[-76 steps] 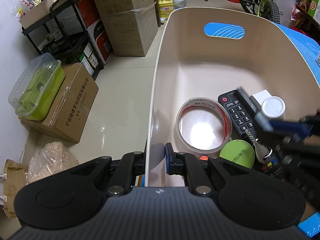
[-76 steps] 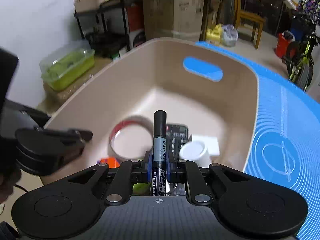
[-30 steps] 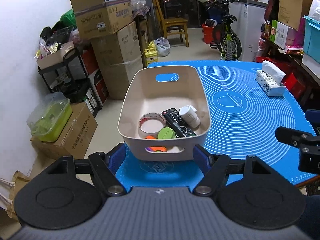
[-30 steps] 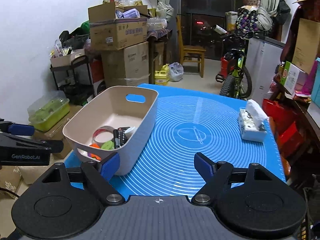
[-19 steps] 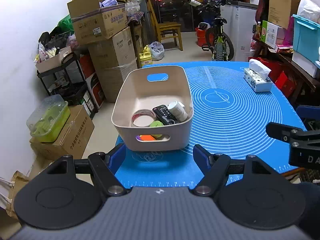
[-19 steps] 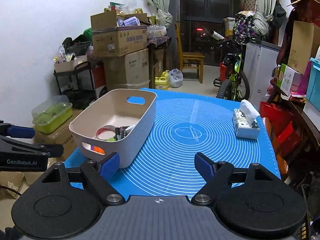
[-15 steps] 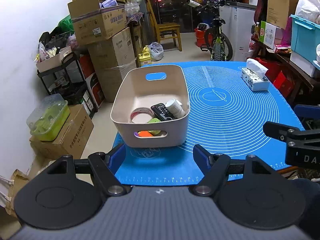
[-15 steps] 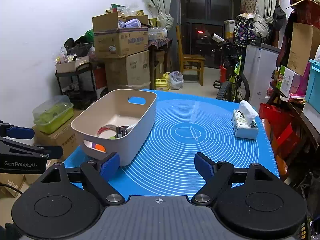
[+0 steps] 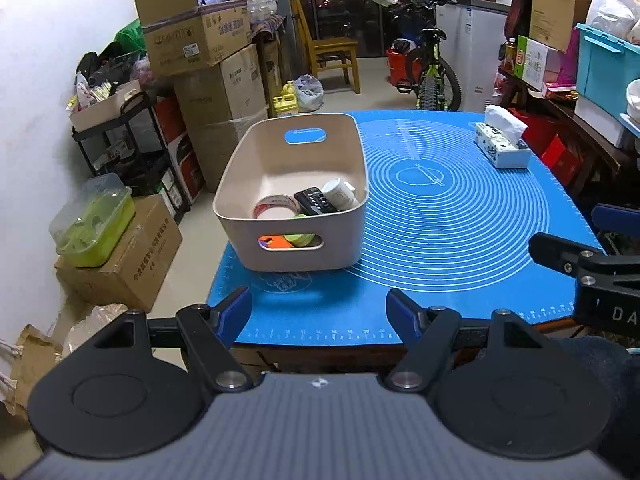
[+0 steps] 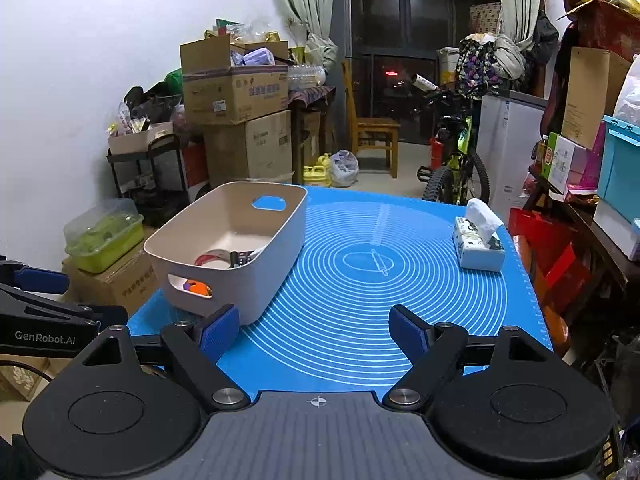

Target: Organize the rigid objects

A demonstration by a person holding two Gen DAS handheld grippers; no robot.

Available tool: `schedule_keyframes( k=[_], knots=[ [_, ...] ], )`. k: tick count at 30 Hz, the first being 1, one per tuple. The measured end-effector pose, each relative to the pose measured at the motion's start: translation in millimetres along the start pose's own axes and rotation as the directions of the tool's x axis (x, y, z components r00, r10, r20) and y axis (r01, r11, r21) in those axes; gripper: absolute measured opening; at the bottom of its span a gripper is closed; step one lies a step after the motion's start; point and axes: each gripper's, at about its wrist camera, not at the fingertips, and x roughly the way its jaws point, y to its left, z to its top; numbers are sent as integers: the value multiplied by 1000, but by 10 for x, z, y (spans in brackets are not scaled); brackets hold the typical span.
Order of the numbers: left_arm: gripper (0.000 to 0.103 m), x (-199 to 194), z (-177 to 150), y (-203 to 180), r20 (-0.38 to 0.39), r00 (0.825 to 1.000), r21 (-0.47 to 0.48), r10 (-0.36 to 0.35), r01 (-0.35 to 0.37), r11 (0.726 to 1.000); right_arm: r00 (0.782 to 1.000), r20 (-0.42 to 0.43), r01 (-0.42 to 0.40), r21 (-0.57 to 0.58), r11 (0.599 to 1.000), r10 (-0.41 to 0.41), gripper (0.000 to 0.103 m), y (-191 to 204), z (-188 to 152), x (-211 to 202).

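Note:
A beige basket [image 9: 280,256] [image 10: 276,268] stands on the left part of the blue mat [image 9: 460,216] [image 10: 360,320]. Inside it lie a tape roll [image 9: 276,210] [image 10: 212,260], a black remote [image 9: 316,202], a white bottle [image 9: 340,194] and green and orange pieces seen through the near handle slot [image 9: 288,240]. My left gripper [image 9: 318,306] hangs open and empty, well back from the basket, over the mat's near edge. My right gripper [image 10: 314,326] is open and empty too, over the mat to the right of the basket. Its fingers [image 9: 560,258] show at the right of the left wrist view.
A tissue box [image 9: 502,148] [image 10: 478,248] sits on the mat's right side. Cardboard boxes [image 9: 116,264], a green lidded container [image 9: 94,220], a black rack [image 9: 120,148], a wooden chair [image 10: 372,136] and a bicycle [image 10: 456,168] stand around the table.
Both grippers have drawn back from the basket, which looks smaller and farther now. Earlier the right gripper held a black marker over the basket; now both grippers are open and empty.

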Motion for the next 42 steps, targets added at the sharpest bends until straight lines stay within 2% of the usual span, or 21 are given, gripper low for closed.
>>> schedule_keyframes(
  k=[42],
  knots=[
    [75, -48, -24, -83, 1, 1000, 27, -1, 1, 1000, 1000, 5, 1, 9, 1000, -1, 84, -64, -77, -27]
  ],
)
